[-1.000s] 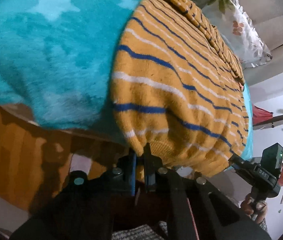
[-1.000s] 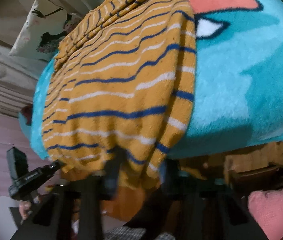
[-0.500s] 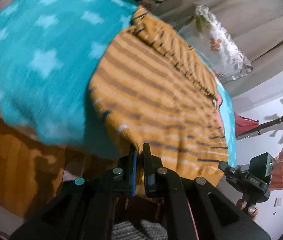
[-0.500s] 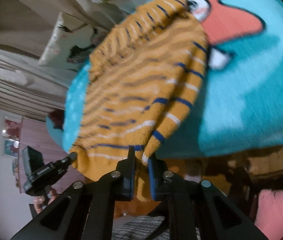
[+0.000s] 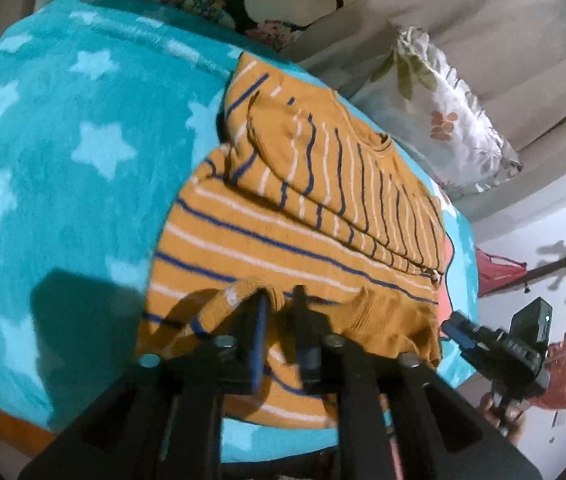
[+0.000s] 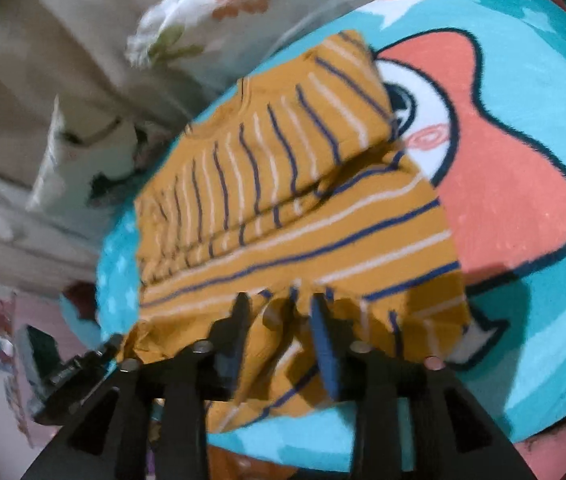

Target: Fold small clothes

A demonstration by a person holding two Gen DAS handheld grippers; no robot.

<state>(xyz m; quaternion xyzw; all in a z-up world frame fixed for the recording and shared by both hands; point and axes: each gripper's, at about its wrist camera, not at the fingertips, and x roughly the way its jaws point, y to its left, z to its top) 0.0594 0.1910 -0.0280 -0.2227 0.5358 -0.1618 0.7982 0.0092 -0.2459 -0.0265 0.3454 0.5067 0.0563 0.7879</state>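
Hem carried up over one sweater (image 5: 283,236); two grippers, jaws parted.

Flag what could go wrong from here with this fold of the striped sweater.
1. Both the left gripper and the right gripper have their jaws parted around the sweater hem; the bunched hem may spring back and leave the fold uneven.
2. The near edge of the sweater overhangs the blanket, so it might slide off.

Sweater (image 5: 291,240) hem forward; tongs (image 5: 279,300) apart
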